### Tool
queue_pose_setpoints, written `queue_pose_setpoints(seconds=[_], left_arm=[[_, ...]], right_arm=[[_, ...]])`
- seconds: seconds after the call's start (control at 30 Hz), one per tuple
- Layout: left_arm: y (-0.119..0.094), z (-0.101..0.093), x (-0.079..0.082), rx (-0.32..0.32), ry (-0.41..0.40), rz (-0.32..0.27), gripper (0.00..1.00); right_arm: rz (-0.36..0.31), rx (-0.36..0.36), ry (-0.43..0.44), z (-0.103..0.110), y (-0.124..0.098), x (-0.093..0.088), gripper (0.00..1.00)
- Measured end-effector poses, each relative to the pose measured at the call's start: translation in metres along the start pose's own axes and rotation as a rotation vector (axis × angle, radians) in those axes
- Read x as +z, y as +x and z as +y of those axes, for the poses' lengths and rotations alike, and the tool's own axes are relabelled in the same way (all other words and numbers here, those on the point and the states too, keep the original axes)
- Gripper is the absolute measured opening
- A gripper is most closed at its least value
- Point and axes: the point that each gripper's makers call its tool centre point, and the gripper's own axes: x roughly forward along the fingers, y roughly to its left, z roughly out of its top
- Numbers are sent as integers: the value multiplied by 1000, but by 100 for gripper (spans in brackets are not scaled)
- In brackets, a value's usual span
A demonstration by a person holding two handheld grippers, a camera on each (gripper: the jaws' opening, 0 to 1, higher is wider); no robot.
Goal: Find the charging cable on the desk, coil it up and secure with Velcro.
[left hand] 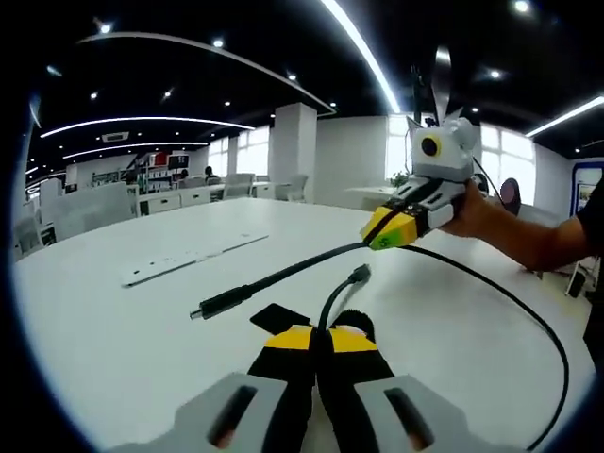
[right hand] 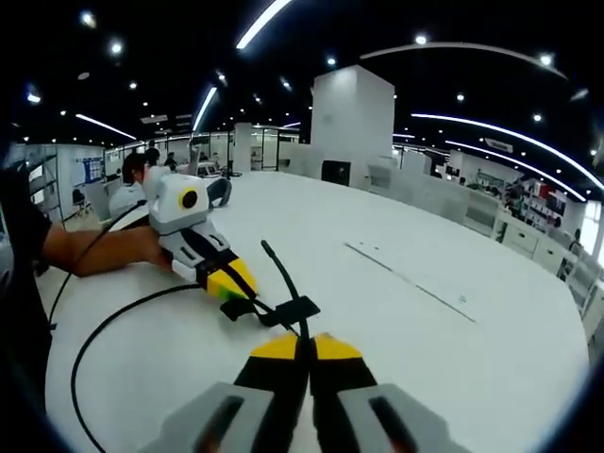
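We have the cable [left hand: 283, 276] found and lifted off the white counter [left hand: 113, 330], so the search is done, but no coil is formed yet. In the left gripper view, our left tool [left hand: 321, 351] is clamped shut on the cable near one end, with a small plug [left hand: 360, 274] sticking up at 12 o'clock just past the tips. The right tool [left hand: 389, 230], at 2 o'clock, is closed on the cable too, and a longer plug end [left hand: 219, 304] hangs out toward 9 o'clock. The slack runs from there in one wide loop [left hand: 552, 340] over the counter at 4 o'clock. In the right gripper view, a dark Velcro tab [right hand: 294, 310] sits on the cable just above our right tool [right hand: 304, 354], with the left tool [right hand: 229, 282] at 10 o'clock. We judge the winding and the strapping are both still to do.
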Motion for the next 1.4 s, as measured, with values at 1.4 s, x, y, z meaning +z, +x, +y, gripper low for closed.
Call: queue_pose_setpoints(seconds=[1.4], left_arm=[[0,-2,-20,-14,13,46,5]], right_arm=[[76,95,-31,25,47,-26,4]])
